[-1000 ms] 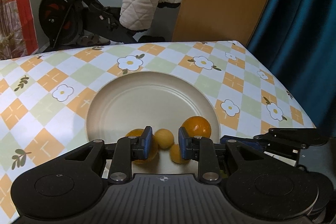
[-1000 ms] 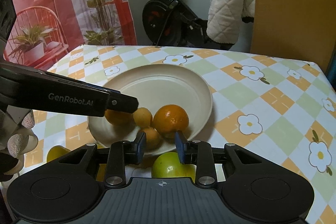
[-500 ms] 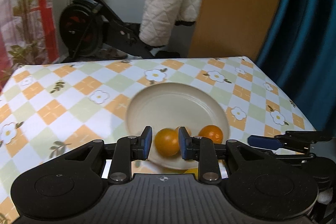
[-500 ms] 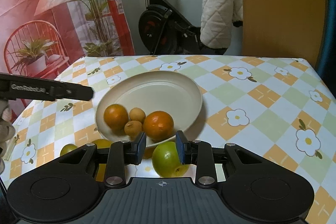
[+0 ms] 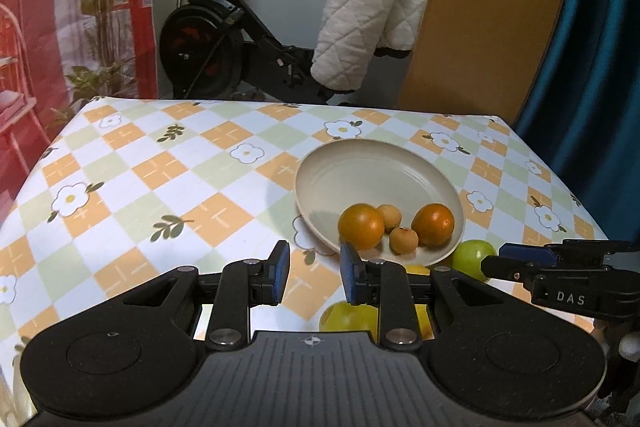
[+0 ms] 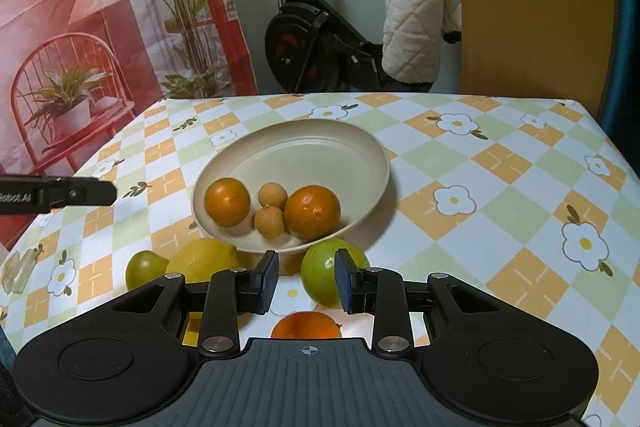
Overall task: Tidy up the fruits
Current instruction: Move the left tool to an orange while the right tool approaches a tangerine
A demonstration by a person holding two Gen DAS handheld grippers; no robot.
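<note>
Behind the table (image 5: 168, 187) with its flower cloth we see an exercise bike (image 5: 224, 39) with a white padded coat (image 5: 368, 15) hung on it. A blue curtain (image 5: 592, 47) hangs on the right.

On the table sits a cream plate (image 6: 320, 143). In it lie two oranges (image 6: 227, 201) and two small tan fruits (image 6: 273, 194). Nothing stands between us and the plate. Just in front of the plate, on the cloth, we see a green apple (image 6: 320, 267), a lemon (image 6: 204, 257), a lime (image 6: 140, 269) and one more orange (image 6: 306, 325) close to the right claw.

Both claws point down at a slant. The left claw (image 5: 312, 277) is closed as far as it goes and holds nothing. The right claw (image 6: 306, 281) has its fingers a little apart with nothing between them; the apple sits just behind its right finger.

A second ago the left claw was right over the plate. Now it has pulled back and to the left, so the plate lies off to its right. The right claw has backed off a little too, and we now see the lemon, the lime and the near orange.
</note>
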